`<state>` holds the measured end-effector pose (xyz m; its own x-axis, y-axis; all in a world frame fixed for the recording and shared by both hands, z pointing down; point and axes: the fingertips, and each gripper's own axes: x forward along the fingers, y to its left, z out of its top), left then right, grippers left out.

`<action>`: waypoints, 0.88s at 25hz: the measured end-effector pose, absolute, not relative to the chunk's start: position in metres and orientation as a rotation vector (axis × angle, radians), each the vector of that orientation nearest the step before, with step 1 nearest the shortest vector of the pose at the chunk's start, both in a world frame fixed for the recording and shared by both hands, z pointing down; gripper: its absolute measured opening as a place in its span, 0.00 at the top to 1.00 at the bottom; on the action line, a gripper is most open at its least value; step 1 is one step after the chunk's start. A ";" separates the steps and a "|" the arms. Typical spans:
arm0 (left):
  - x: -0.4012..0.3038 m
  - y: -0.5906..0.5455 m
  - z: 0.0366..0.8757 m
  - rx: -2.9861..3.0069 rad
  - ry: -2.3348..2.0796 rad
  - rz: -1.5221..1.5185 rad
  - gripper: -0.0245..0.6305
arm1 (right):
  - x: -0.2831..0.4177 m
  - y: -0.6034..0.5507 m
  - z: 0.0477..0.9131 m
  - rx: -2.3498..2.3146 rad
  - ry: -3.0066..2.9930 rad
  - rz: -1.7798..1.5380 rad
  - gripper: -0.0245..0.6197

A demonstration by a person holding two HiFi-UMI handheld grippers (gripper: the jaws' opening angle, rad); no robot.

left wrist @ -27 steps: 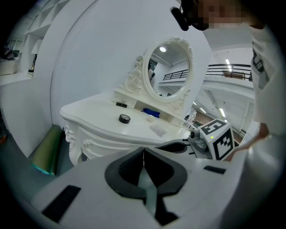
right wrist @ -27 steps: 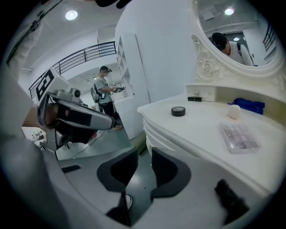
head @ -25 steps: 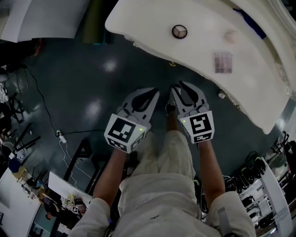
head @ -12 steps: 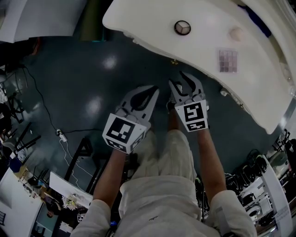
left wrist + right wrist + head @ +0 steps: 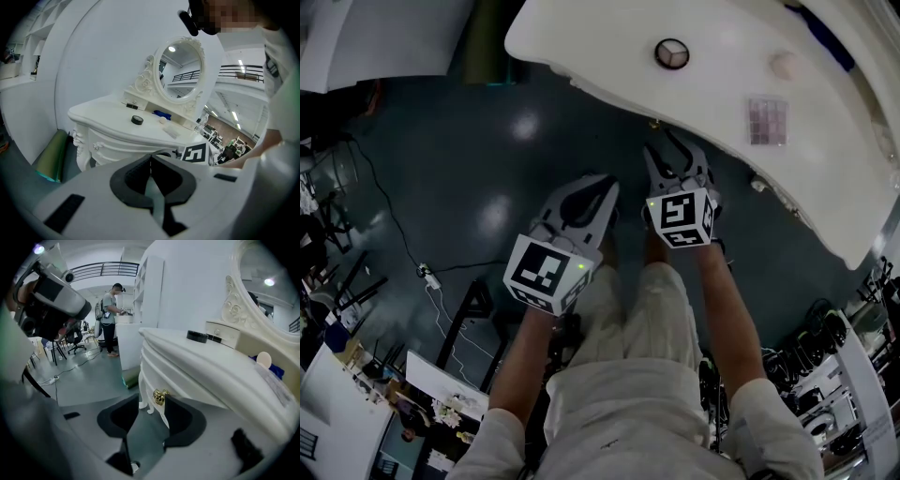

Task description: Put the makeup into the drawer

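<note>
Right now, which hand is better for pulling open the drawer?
Right. The right gripper has jaws that have just been opening and stand apart, with the drawer's gold knob lined up in their gap, not yet pinched. The left gripper is shut and farther from the dressing table.

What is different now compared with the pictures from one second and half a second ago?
The right gripper moved forward to the front edge of the table, its jaws have just been opening, and the gold knob shows between them, not gripped. The left gripper stayed shut and in place; the compact and palette lie untouched on it.
</note>
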<state>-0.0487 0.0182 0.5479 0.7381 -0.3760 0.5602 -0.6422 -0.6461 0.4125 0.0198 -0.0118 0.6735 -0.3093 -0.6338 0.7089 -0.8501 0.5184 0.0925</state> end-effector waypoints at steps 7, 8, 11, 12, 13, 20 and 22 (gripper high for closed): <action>-0.049 0.021 0.552 2.326 -0.757 0.581 0.95 | 0.017 -0.024 0.681 1.214 -2.036 0.343 0.70; -0.050 0.020 0.552 2.324 -0.758 0.580 0.95 | 0.016 -0.025 0.682 1.209 -2.035 0.340 0.70; -0.052 0.020 0.550 2.319 -0.762 0.574 0.95 | 0.014 -0.026 0.683 1.210 -2.021 0.323 0.70; -0.053 0.019 0.549 2.319 -0.764 0.572 0.95 | 0.015 -0.027 0.682 1.220 -2.011 0.315 0.71; -0.054 0.018 0.549 2.320 -0.766 0.570 0.95 | 0.017 -0.028 0.682 1.234 -1.997 0.306 0.74; -0.055 0.017 0.548 2.318 -0.774 0.561 0.95 | 0.023 -0.030 0.683 1.275 -1.961 0.287 0.85; -0.055 0.017 0.547 2.318 -0.771 0.560 0.95 | 0.022 -0.029 0.681 1.274 -1.963 0.291 0.85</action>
